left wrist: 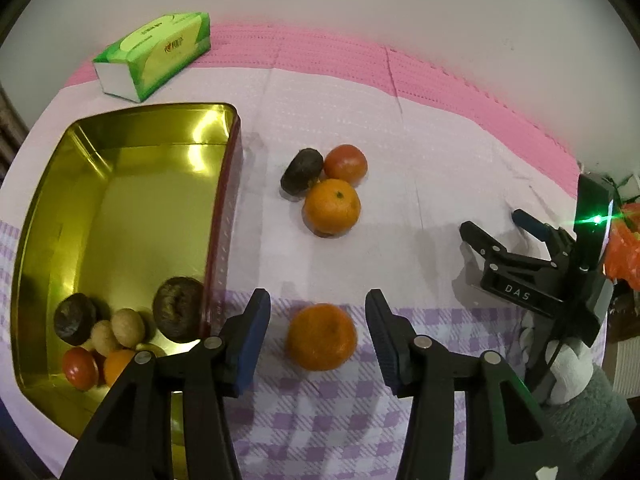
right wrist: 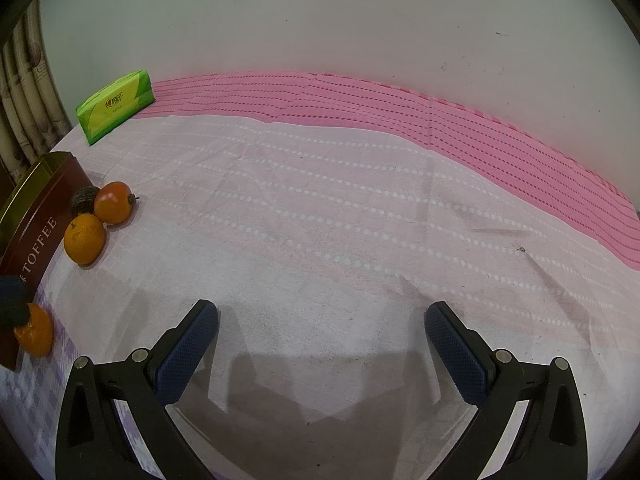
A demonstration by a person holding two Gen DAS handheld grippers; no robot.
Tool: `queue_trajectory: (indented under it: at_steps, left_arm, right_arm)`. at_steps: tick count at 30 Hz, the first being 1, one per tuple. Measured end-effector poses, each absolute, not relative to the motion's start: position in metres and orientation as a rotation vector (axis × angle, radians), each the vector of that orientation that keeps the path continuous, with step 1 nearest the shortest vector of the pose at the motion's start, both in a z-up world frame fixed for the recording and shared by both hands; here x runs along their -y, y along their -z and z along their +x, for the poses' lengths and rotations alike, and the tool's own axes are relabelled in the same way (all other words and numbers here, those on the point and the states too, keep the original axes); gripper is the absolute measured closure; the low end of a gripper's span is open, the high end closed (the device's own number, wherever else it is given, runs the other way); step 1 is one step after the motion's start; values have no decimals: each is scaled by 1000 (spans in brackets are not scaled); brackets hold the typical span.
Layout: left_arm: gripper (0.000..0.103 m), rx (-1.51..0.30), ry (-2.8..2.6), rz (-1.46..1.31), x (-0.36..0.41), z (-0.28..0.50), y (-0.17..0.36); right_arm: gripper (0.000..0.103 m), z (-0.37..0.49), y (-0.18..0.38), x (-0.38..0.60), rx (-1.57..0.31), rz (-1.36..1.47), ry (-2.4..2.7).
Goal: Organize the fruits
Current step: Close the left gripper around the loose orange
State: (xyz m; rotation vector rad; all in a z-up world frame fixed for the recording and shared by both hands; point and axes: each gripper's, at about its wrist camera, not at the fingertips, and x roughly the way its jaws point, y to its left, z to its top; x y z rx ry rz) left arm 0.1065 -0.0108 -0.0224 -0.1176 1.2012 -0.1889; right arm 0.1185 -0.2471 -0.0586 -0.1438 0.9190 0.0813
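Observation:
An orange (left wrist: pixel 321 336) lies on the checked cloth between the fingers of my left gripper (left wrist: pixel 317 298), which is open, with a gap on each side of the fruit. Left of it stands a golden tin (left wrist: pixel 120 208) holding several fruits in its near corner. Farther back on the cloth a dark fruit (left wrist: pixel 302 175), a red-orange fruit (left wrist: pixel 345 164) and a second orange (left wrist: pixel 331 208) touch one another. My right gripper (right wrist: pixel 322 310) hovers open over bare cloth, with nothing between its fingers. From there the tin (right wrist: pixel 44 216) and the three fruits sit far left.
A green tissue pack (left wrist: pixel 154 56) lies at the back left on the pink band of cloth, near the wall. An orange plastic bag (left wrist: pixel 624 248) shows at the right edge. A gloved hand (left wrist: pixel 572 368) holds the right gripper (left wrist: pixel 492 220).

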Motion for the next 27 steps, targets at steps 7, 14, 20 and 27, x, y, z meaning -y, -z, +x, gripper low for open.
queue_trajectory:
  at_steps: [7, 14, 20, 27]
  left_arm:
    - [52, -1220, 211, -77, 21, 100, 26]
    - [50, -1244, 178, -51, 24, 101, 39]
    - [50, -1252, 200, -23, 34, 102, 44]
    - [56, -1239, 174, 21, 36, 100, 46]
  right_arm:
    - [0, 119, 59, 247, -919, -144, -81]
    - [0, 118, 59, 247, -919, -143, -80]
    - [0, 118, 59, 247, -919, -143, -80]
    - [0, 118, 59, 247, -919, -143, -80]
